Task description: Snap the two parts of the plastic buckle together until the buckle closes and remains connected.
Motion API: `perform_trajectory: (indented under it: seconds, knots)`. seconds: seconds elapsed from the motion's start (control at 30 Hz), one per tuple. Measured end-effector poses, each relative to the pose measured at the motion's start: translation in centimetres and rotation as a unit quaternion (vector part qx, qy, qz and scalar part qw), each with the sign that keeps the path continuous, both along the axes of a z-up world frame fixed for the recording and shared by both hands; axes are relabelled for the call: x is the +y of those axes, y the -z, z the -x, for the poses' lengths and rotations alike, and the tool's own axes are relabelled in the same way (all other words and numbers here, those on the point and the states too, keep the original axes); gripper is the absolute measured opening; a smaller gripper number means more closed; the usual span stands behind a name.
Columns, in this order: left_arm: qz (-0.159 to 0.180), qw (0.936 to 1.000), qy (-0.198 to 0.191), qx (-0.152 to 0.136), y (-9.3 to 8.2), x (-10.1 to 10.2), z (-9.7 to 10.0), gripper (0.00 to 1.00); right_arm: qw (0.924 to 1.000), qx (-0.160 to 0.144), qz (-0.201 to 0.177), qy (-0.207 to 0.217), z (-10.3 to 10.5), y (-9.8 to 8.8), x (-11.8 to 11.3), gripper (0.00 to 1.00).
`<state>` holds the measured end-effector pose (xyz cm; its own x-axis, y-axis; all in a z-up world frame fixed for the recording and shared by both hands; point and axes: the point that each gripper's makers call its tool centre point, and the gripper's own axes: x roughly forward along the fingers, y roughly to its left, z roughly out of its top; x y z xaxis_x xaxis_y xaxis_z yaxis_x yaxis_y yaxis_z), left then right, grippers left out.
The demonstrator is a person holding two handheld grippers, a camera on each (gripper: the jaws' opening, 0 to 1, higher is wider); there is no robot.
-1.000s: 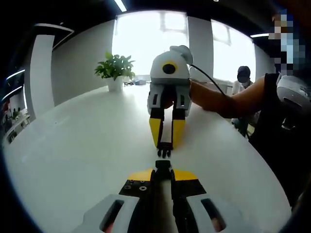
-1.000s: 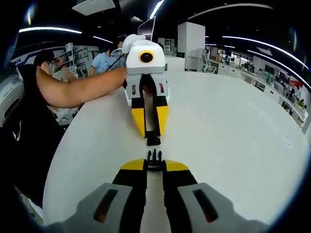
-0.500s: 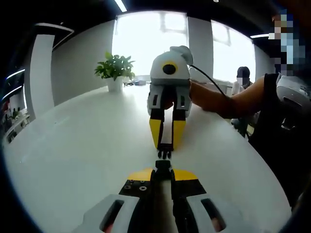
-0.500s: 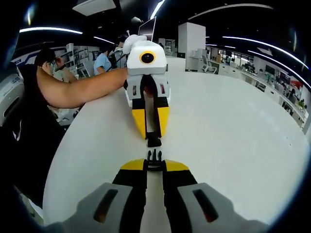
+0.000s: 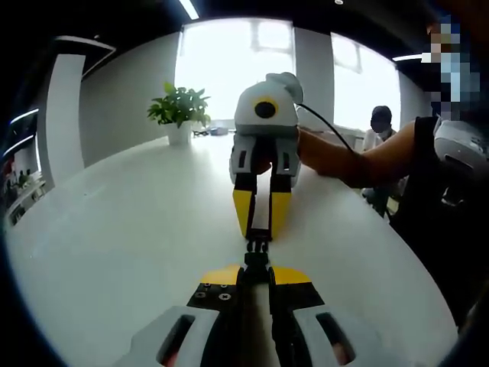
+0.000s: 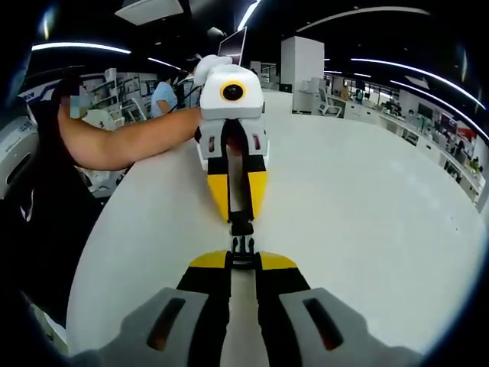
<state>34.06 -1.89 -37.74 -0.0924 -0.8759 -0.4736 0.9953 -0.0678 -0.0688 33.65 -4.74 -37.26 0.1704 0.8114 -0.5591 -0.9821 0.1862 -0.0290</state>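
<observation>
My left gripper (image 5: 257, 272) is shut on the black socket half of the buckle (image 5: 257, 261), low in the left gripper view. Facing it, my right gripper (image 5: 259, 229) is shut on the black pronged half (image 5: 257, 245). The two halves meet tip to tip just above the white table (image 5: 130, 229). In the right gripper view the pronged half (image 6: 243, 246) sticks out of my right gripper (image 6: 243, 261), and its prongs touch the mouth of the socket half (image 6: 241, 224) held by the left gripper (image 6: 238, 215). How deep the prongs sit is hidden.
A potted plant (image 5: 181, 107) stands at the table's far end. A person's forearm (image 6: 130, 138) reaches in behind the left gripper. Several people (image 6: 163, 95) sit at desks beyond the table edge. Bare white tabletop lies on both sides of the grippers.
The two grippers have drawn toward each other. The small gap between the buckle halves has closed, and they now touch.
</observation>
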Motion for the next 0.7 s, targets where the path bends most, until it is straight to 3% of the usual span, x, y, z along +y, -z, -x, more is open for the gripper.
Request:
perform_trajectory:
  seconds: [0.7]
  knots:
    - [0.003,1.0000,0.003,0.002,-0.01,-0.03,0.10,0.10,1.0000,-0.005,-0.004,-0.005,0.06,-0.01,0.34,0.11]
